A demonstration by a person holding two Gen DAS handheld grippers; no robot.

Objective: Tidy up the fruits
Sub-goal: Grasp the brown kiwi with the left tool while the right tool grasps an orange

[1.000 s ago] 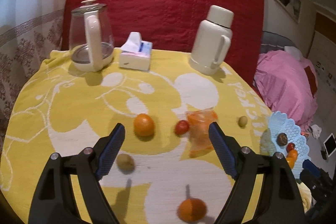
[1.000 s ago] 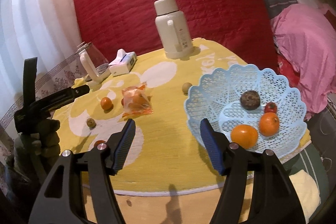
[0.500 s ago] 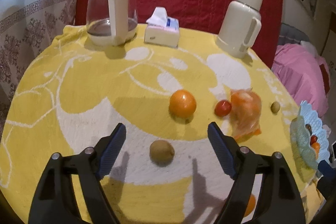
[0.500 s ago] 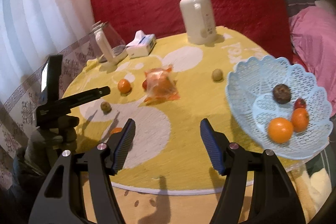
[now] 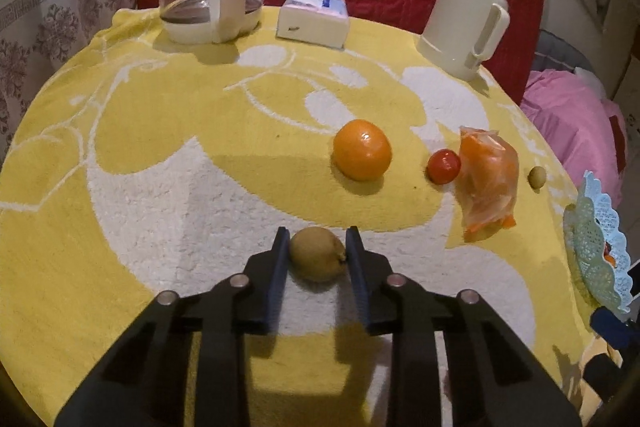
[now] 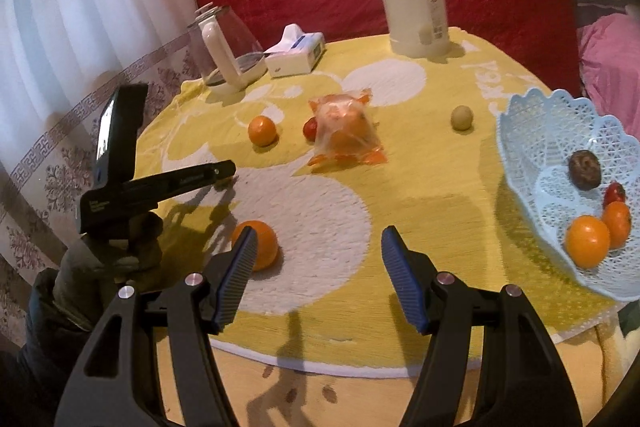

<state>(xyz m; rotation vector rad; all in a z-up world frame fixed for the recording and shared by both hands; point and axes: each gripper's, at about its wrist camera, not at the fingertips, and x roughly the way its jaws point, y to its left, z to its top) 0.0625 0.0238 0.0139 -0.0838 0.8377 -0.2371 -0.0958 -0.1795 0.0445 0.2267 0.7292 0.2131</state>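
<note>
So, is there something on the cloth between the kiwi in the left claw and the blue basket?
Yes. The bag of oranges lies roughly between the kiwi and the basket. The left claw is closing on the kiwi; carried above the bag, it passes.

Brownish kiwi (image 5: pixel 317 253) on the yellow-and-white cloth (image 5: pixel 160 187), oranges, tomato and bagged fruit beyond.

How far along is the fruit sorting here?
Done: four fruits lie in the blue basket. In hand: the left gripper is closing on the kiwi. Left: two oranges, the tomato, bagged fruit and a small green fruit.
</note>
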